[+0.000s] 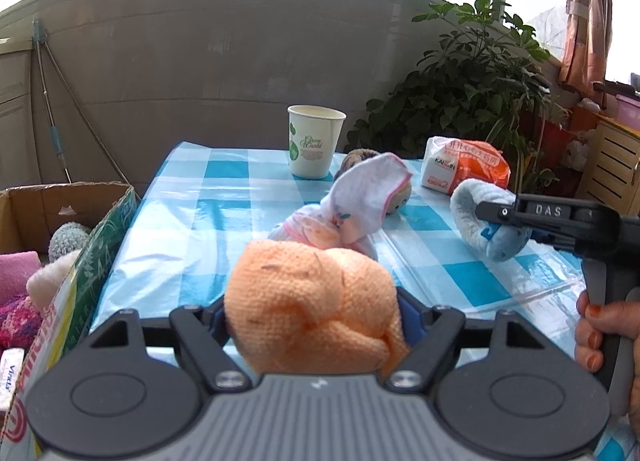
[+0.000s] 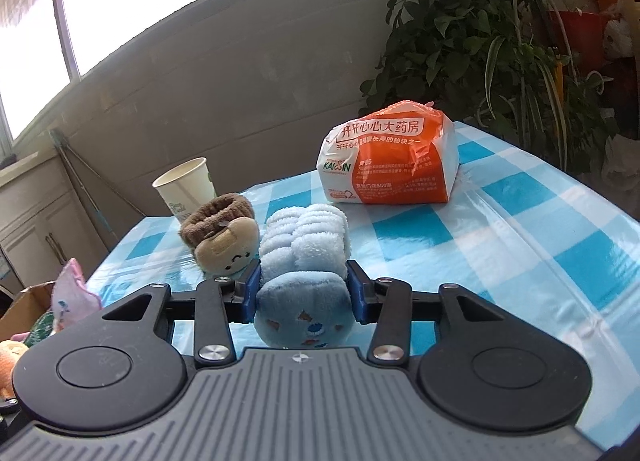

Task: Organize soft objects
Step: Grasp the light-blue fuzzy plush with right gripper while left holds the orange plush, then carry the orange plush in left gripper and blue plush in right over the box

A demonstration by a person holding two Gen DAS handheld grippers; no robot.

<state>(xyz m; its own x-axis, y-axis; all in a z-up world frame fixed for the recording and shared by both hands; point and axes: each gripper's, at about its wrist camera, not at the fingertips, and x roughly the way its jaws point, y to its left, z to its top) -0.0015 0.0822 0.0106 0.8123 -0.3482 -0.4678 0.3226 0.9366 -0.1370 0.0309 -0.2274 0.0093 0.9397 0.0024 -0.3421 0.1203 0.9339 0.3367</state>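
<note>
Progress: we count several soft things already in the cardboard box [image 1: 100, 229] off the desk's [image 1: 224, 229] left edge; three remain | left claw [image 1: 316, 321] grips the orange knit [image 1: 312, 301] at the near edge | right claw [image 2: 304, 293] clamps the blue plush sock [image 2: 304, 261], long axis toward the far edge | pink-white cloth [image 1: 356, 205] and brown plush [image 2: 224, 237] wait mid-desk.

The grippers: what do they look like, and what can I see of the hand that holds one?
Each gripper, left gripper and right gripper, has a grey ribbed body, two round black discs, black linkage arms with silver screws, and blue finger pads. White letters read DAS. The hand has orange-painted nails; no sleeve shows.
</note>
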